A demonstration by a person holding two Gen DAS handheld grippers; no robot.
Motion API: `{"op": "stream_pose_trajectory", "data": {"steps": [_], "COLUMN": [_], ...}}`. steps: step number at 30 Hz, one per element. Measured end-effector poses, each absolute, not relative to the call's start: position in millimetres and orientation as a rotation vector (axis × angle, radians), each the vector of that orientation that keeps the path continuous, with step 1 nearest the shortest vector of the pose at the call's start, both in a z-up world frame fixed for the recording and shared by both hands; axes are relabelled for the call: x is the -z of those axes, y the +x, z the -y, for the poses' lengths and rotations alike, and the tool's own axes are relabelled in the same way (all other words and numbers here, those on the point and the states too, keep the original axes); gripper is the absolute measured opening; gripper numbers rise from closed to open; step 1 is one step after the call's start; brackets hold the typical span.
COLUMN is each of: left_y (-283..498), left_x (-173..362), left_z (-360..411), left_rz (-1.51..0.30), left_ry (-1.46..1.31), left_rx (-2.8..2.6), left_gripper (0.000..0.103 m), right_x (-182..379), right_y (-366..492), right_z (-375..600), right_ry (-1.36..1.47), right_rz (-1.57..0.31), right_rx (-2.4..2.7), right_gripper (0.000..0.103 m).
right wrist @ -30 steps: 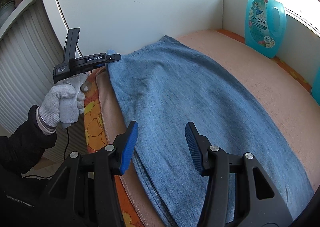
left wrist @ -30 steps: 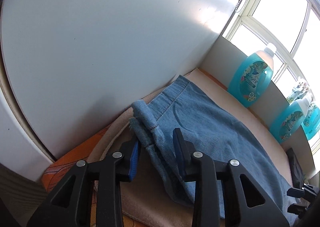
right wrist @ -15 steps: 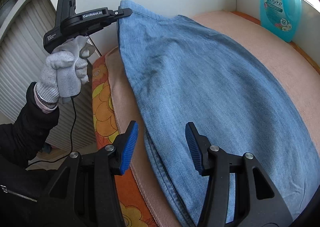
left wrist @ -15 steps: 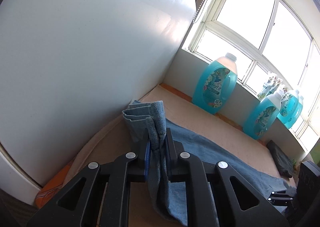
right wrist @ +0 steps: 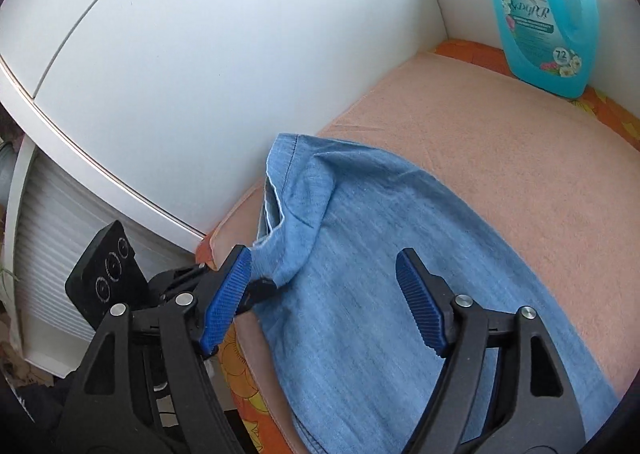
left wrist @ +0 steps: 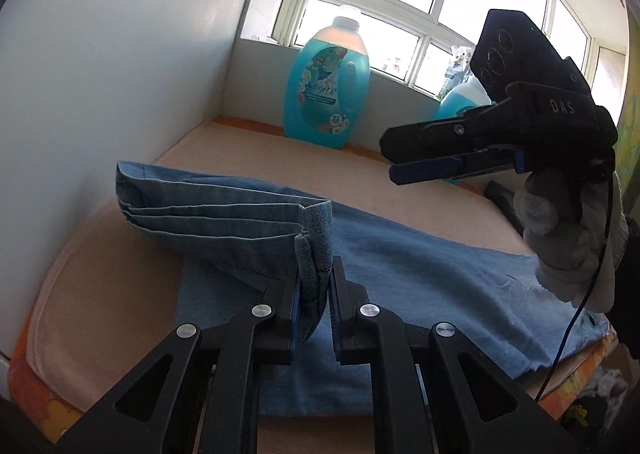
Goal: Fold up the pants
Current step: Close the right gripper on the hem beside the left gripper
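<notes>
The left gripper was clenched on the hem of the denim pants, lifting that end above the rest, which lay spread on the peach pad ahead. The right gripper hung over the cloth, jaws opening, pads touching nothing.
</notes>
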State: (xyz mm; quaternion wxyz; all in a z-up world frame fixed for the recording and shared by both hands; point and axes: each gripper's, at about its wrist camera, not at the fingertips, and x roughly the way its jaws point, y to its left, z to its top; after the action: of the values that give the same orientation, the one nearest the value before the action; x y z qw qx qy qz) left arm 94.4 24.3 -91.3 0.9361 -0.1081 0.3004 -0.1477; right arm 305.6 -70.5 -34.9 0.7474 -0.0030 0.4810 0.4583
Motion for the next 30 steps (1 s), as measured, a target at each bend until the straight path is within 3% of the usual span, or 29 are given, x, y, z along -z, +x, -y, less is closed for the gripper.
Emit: {"op": "stream_pose_trajectory", "data": {"steps": [11, 19, 25, 27, 30], "left_y": [74, 70, 77, 80, 81], "left_x": [104, 111, 112, 113, 112], "left_z": [-11, -9, -14, -15, -16], "left_rz": [-0.594, -0.596, -0.600, -0.604, -0.605], "left_ry": [-0.214, -0.225, -0.238, -0.235, -0.233], "left_rx": [0.266, 0.265, 0.271, 0.272, 0.276], "left_gripper": [0.010, 0.010, 0.010, 0.010, 0.010], "right_x": [63, 103, 119, 126, 126], "right_y": [310, 292, 282, 280, 283], "right_z": [-88, -133, -146, -147, -143], "right_ry": [-0.381, -0.624, -0.750, -0.788, -0.779], "right_rz": [-1.176, -1.234, -1.236, -1.235, -1.230], "right_rx": [-1.111, -1.071, -1.014, -0.978, -0.962], "right_gripper": [0.078, 0.073, 0.064, 0.045, 0.032]}}
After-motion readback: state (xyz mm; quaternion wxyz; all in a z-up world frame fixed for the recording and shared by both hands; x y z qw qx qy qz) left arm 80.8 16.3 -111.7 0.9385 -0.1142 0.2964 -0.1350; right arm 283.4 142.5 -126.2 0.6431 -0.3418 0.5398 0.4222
